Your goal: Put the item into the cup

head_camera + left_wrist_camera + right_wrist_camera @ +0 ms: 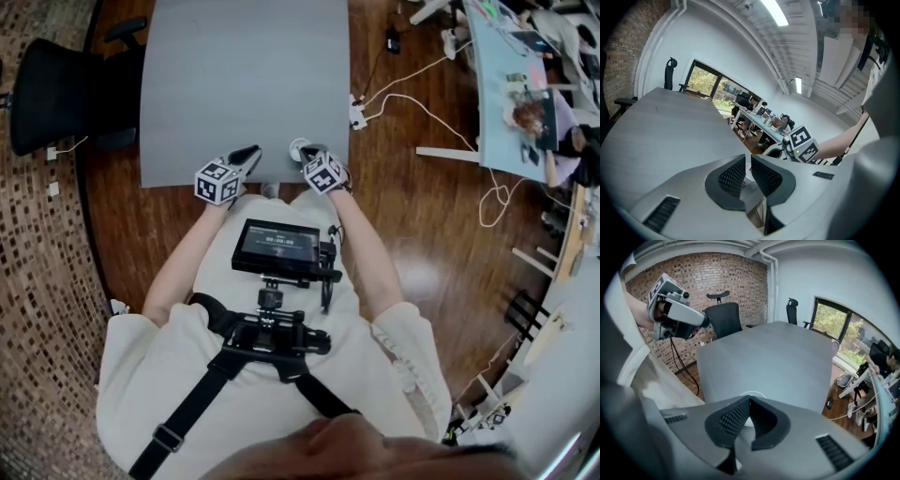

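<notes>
We see a grey counter (244, 84) on wooden floor (412, 216); black office chair (56, 89) at its left, windows (834, 319) past its far end.

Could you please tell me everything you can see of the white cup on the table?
The cup is small, white and round-rimmed; its material is hard to tell. It stands mouth up at the near edge of the grey table, close to the person. The shut right gripper points at it from just behind and hides most of it, so only an arc of rim shows there; whether they touch I cannot tell. A tiny red spot by it is too small to identify.
</notes>
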`<state>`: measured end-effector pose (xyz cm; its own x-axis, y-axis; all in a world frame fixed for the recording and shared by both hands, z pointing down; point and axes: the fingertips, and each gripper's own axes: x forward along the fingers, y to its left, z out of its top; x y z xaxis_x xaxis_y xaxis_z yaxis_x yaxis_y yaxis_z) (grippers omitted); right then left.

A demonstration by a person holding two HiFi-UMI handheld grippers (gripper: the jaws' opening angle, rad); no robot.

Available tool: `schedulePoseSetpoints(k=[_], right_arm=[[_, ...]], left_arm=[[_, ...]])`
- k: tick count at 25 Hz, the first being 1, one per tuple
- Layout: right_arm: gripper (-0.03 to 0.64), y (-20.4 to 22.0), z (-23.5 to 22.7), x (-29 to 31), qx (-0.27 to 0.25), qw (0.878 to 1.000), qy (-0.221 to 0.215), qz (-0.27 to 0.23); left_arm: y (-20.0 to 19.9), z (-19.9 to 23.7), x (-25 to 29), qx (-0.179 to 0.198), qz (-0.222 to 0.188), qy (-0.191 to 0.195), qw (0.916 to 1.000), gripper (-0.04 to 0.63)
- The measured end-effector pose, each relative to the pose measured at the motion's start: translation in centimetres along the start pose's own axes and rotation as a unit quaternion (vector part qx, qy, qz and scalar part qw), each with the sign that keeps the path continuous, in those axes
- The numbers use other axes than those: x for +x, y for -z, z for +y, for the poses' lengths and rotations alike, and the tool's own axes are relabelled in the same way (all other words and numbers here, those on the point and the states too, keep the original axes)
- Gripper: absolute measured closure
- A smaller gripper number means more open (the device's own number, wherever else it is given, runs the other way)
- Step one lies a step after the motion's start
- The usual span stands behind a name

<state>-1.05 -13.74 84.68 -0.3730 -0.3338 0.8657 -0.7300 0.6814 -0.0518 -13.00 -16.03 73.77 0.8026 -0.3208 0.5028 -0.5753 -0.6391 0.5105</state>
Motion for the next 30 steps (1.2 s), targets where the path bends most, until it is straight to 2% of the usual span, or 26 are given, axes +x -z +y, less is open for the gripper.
schedulePoseSetpoints(k=[9, 25, 30], right_arm=[[0.609, 0.9, -0.3, 2.2, 0.006, 0.999, -0.008, 0.036], [0.609, -0.5, 0.6, 2.5, -0.009, 1.000, -0.011, 0.026], [0.598, 0.1, 0.2, 3.1, -0.017, 0.999, -0.001, 0.040]], left_arm=[[0.4, -0.1, 0.1, -0.006, 0.006, 0.000, 1.0000, 0.560], [0.6, 0.0, 0.1, -0.009, 0.008, -0.002, 0.9999, 0.560], [0.5, 0.0, 0.0, -0.007, 0.009, -0.003, 0.9999, 0.560]])
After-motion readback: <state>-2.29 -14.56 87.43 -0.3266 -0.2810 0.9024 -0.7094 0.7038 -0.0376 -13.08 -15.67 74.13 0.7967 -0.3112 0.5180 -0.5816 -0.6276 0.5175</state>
